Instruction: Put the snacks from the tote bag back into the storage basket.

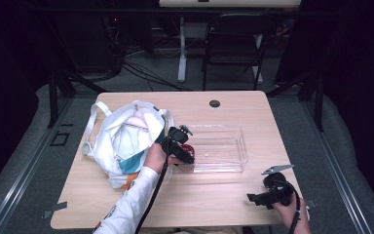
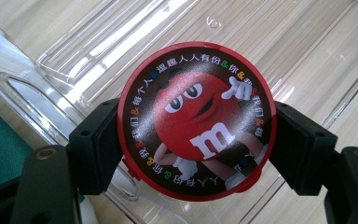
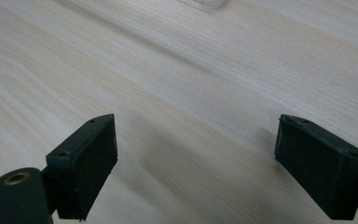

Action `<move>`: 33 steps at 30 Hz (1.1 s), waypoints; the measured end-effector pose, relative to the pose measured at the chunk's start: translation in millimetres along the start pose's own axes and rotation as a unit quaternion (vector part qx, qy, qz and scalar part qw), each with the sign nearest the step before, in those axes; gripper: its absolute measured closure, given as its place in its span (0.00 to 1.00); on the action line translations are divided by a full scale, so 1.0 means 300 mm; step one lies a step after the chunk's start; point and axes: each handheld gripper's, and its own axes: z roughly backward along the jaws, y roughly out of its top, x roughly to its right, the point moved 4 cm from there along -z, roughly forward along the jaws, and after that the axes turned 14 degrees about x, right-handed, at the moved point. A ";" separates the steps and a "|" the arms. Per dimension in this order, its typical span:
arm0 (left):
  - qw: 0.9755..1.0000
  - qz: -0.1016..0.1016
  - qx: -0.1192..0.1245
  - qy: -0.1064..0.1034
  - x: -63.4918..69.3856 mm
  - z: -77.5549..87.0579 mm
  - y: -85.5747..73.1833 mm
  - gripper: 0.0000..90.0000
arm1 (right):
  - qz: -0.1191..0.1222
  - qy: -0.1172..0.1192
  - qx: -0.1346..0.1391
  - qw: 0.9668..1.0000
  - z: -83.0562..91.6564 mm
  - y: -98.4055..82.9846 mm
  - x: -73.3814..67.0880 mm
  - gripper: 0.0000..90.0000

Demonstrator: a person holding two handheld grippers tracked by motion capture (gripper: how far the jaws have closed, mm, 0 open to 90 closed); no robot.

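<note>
In the high view, your left gripper [image 1: 184,146] is at the left end of the clear tray [image 1: 233,161], beside the white bag [image 1: 121,141], and your right gripper [image 1: 263,197] rests near the table's [image 1: 224,195] front edge. In the left gripper view, the jaws are clamped on the red tin [image 2: 196,122] by its rim, above the tray [image 2: 307,46]; I think you should lower it flat to the tray floor before you release. In the right gripper view, the jaws stand wide apart over bare wood, so keep this hand away.
</note>
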 end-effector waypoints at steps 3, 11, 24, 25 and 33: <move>1.000 -0.003 -0.001 0.002 0.001 0.000 0.000 0.28 | -0.001 0.001 0.001 1.000 -0.007 0.003 0.000 0.14; 1.000 0.000 0.009 0.002 0.001 0.006 -0.007 0.28 | 0.005 0.006 0.002 1.000 -0.012 0.011 -0.007 0.14; 0.999 -0.005 0.047 0.014 0.014 0.074 0.030 0.19 | 0.009 0.007 0.005 1.000 -0.007 0.018 -0.018 0.14; 0.999 -0.007 0.050 0.015 0.014 0.086 0.036 0.18 | 0.009 0.007 0.006 1.000 -0.007 0.018 -0.017 0.14; 0.996 -0.018 0.081 0.027 -0.005 0.202 0.063 0.14 | 0.008 0.004 0.005 1.000 -0.008 0.018 -0.019 0.14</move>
